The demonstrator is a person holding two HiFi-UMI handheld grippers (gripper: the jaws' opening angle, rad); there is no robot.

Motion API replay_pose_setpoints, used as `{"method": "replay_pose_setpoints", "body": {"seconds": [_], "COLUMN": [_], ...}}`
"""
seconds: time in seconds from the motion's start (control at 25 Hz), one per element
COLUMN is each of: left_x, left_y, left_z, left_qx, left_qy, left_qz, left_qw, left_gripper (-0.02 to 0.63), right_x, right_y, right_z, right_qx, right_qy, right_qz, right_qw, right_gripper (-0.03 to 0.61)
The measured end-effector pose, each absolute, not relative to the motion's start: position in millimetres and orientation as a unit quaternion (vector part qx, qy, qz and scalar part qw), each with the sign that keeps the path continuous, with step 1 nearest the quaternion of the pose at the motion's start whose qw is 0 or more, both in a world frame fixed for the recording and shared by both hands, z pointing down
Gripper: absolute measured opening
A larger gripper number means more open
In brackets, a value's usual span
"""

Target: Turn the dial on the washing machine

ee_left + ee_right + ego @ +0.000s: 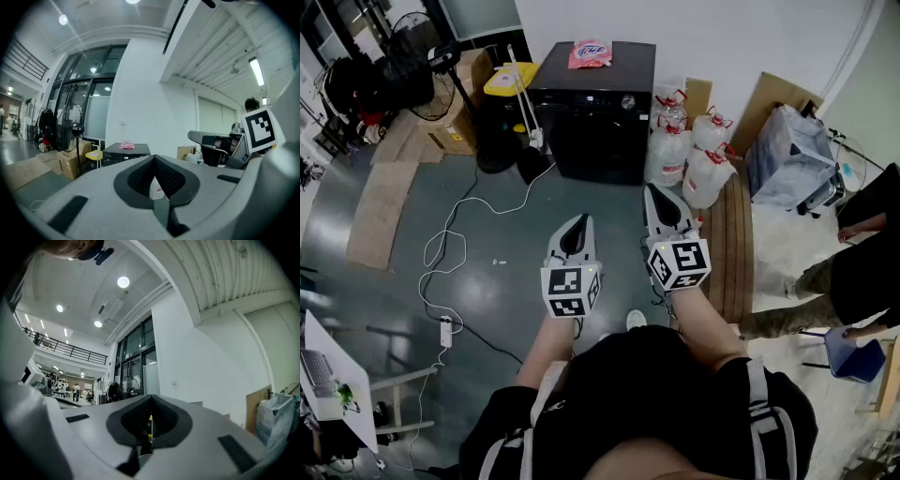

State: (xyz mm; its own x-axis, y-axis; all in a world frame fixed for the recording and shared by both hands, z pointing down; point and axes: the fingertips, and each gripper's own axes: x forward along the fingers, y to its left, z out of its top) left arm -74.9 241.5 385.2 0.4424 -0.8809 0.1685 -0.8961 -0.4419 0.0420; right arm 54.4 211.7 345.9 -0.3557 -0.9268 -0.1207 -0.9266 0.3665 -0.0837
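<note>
Left tool (578, 228) and right tool (660, 199) are closed together, empty. The washing machine (595, 131) dial (628, 101) is far, so step closer next.

Glossy black washing machine (598, 108), smooth grey floor (487, 281) with a sheen, matt brown cardboard boxes (450, 136), translucent plastic water jugs (705, 173)

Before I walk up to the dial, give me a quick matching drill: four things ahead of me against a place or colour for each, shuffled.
1. washing machine
2. pink packet
3. water jugs
4. white cable

A. trailing across the floor
B. lying on the machine's top
C. black, against the wall
D. red-capped, beside the machine

Pairs: 1-C, 2-B, 3-D, 4-A.
</note>
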Motion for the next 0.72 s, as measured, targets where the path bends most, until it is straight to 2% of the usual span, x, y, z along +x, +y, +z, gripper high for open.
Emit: {"method": "replay_pose_setpoints", "body": {"seconds": [0.72], "left_x": [-94], "left_y": [286], "left_z": [381], "left_qx": [0.856], "left_qy": [-0.511], "left_qz": [0.055], "left_qw": [0.050], "left_gripper": [-0.005], "right_x": [39], "right_y": [265], "right_z": [351], "right_qx": [-0.584], "right_qy": [0.809], "right_qz": [-0.003], "right_qw": [0.066], "right_gripper": [0.009]}}
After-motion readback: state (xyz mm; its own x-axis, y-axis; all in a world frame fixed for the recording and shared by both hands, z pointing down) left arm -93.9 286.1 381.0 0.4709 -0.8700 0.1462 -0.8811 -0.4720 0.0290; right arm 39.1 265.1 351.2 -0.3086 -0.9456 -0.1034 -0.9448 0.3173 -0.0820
